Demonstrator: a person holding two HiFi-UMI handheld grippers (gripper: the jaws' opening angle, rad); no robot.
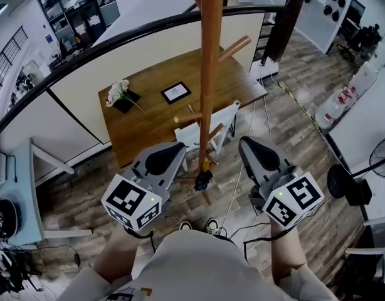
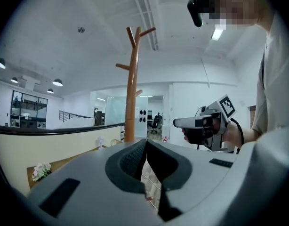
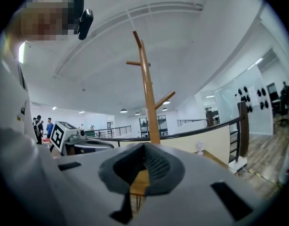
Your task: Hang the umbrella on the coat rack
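My left gripper [image 1: 162, 160] and right gripper [image 1: 254, 154] both have their jaws pressed together, holding nothing. The dark umbrella [image 1: 203, 180] sits low against the coat rack [image 1: 210, 74] between them, at the left's 3 o'clock and the right's 8 o'clock. A white chair [image 1: 225, 119] and a table [image 1: 148, 127] stand behind at 12 o'clock.

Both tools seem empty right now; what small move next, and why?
Probably open the left tool and ease it down toward the dark object low by the coat rack, which may be the umbrella. Both it and the right tool are shut on nothing, one on either side of the coat rack.
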